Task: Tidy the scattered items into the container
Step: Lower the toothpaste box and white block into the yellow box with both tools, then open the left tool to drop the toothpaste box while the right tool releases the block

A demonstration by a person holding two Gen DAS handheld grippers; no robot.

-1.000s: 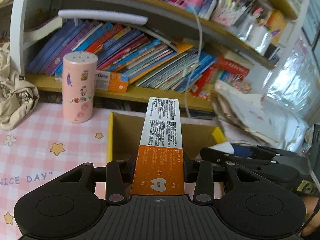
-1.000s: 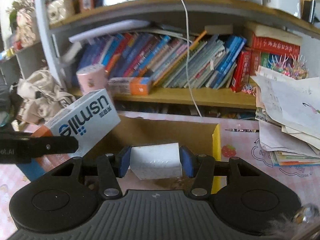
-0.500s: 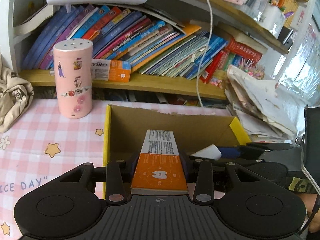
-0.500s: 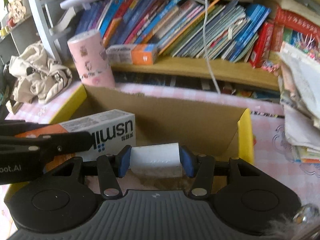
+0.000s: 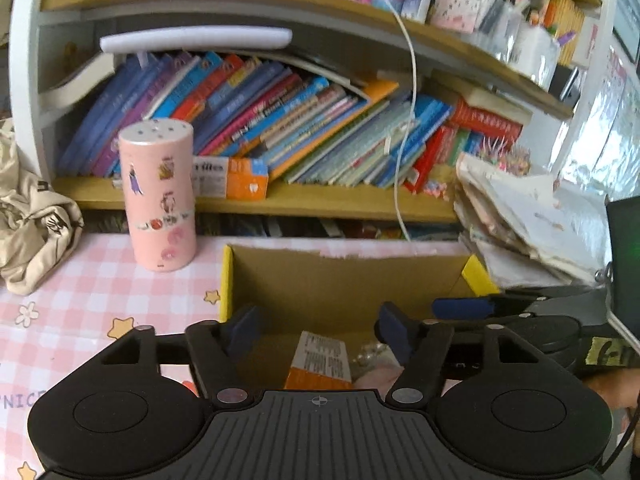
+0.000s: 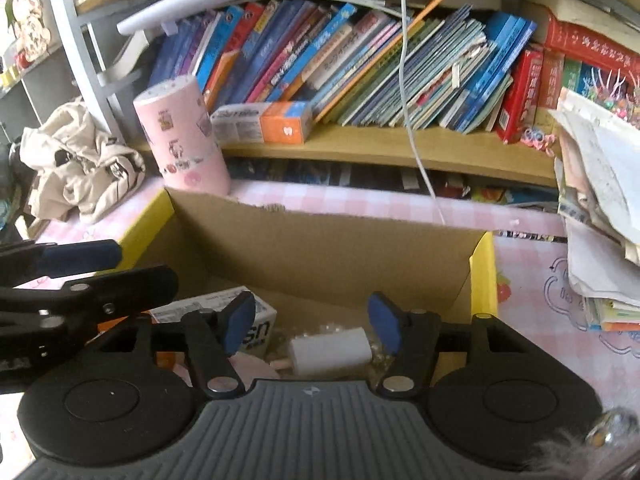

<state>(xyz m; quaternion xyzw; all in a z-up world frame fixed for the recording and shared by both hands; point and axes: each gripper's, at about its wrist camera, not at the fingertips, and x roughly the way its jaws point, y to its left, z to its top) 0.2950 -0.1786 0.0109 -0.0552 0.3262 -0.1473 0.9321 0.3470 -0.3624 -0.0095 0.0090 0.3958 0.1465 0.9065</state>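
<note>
In the left wrist view, the left gripper hangs over the cardboard box at lower centre, jaws opening, pinching nothing; the orange carton lies inside below them. In the right wrist view, the right gripper is likewise opening, the white block lying loose in the box beneath.

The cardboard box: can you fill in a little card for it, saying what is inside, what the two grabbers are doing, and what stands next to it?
box: open cardboard box with yellow flaps, on a pink checked tablecloth
inside: orange and white carton, small white block
left gripper: jaws opening, above the carton, not touching it
right gripper: jaws opening, block lies loose below
beside box: pink tube, upright
behind: bookshelf
</note>
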